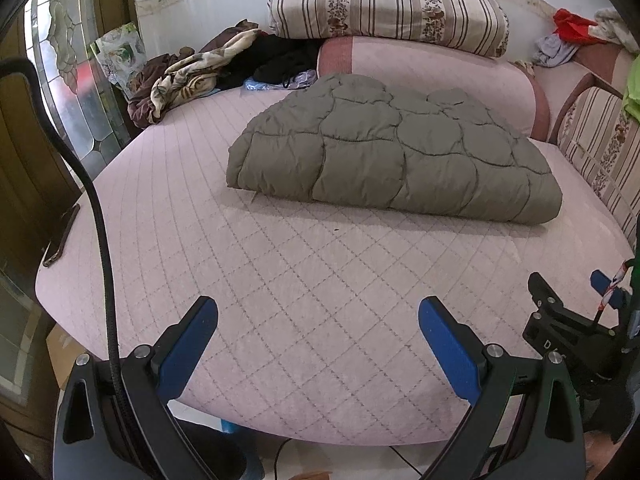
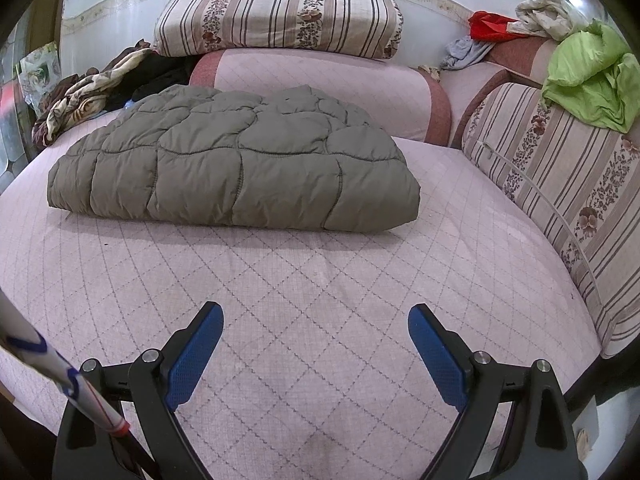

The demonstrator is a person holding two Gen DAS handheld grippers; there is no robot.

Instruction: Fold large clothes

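Observation:
An olive-green quilted puffer garment [image 1: 392, 152] lies folded into a thick flat bundle on the pink quilted mattress [image 1: 280, 280]; it also shows in the right wrist view [image 2: 236, 168]. My left gripper [image 1: 318, 312] is open and empty, held above the mattress well short of the garment's near edge. My right gripper [image 2: 316, 320] is open and empty too, over the mattress [image 2: 320, 280] in front of the garment. The right gripper also shows at the right edge of the left wrist view [image 1: 572, 292].
A striped floral pillow [image 2: 276, 12] lies on a pink bolster [image 2: 320, 88] behind the garment. Crumpled clothes [image 1: 188, 76] pile at the back left. A striped cushion [image 2: 560, 184] with a green cloth [image 2: 592, 76] lines the right side. A phone [image 1: 60, 236] lies at the mattress's left edge.

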